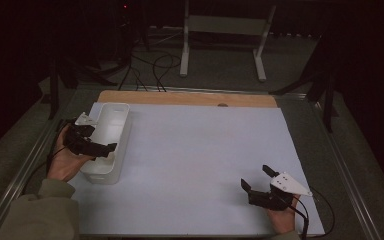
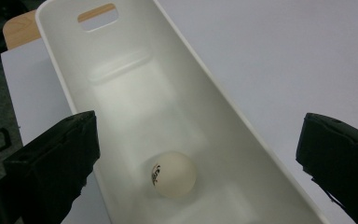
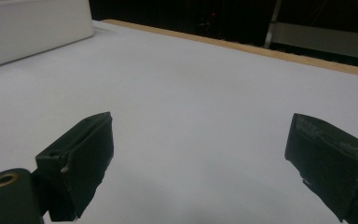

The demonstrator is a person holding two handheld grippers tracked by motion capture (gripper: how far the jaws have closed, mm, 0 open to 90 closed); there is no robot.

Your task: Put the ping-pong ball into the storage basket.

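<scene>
white mat [image 1: 195, 165] bare — ball [image 2: 173, 173] in bin [image 2: 135, 93], left tool [image 2: 196, 158] open above.

Dim, dark surroundings; soft focus, faint shadows, no glare.

both grippers are black, each topped by a pale grey three-cornered plate, the left gripper [image 1: 91, 145] and the right gripper [image 1: 256, 179] alike. a black cable trails from each. the jaw pads look scuffed. an olive-green sleeve [image 1: 42, 212] covers the left forearm.
</scene>
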